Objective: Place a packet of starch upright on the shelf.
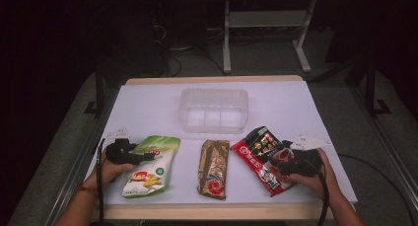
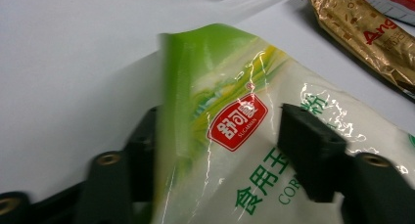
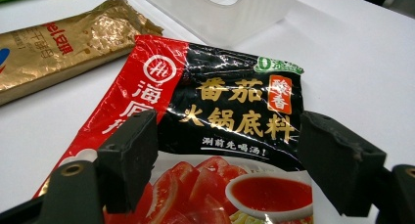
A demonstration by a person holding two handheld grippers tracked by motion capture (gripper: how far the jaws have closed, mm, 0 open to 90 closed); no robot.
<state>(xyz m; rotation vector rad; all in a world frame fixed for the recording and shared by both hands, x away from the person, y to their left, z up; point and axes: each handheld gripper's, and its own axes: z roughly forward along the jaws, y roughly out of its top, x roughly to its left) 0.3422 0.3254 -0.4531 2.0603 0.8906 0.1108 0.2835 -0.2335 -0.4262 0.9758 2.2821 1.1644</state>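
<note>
A green and white corn-starch packet lies at the front left of the white table. My left gripper is open at its left edge. In the left gripper view the packet runs between the jaws, its green edge raised against the left finger. A red and black hotpot-base packet lies at the front right. My right gripper is open over its near end. In the right gripper view the packet spans the gap between both fingers.
A gold packet lies between the two others, near the front edge. A clear plastic tub stands empty at the middle back. Bare white table surrounds the tub. A white desk frame stands on the floor beyond.
</note>
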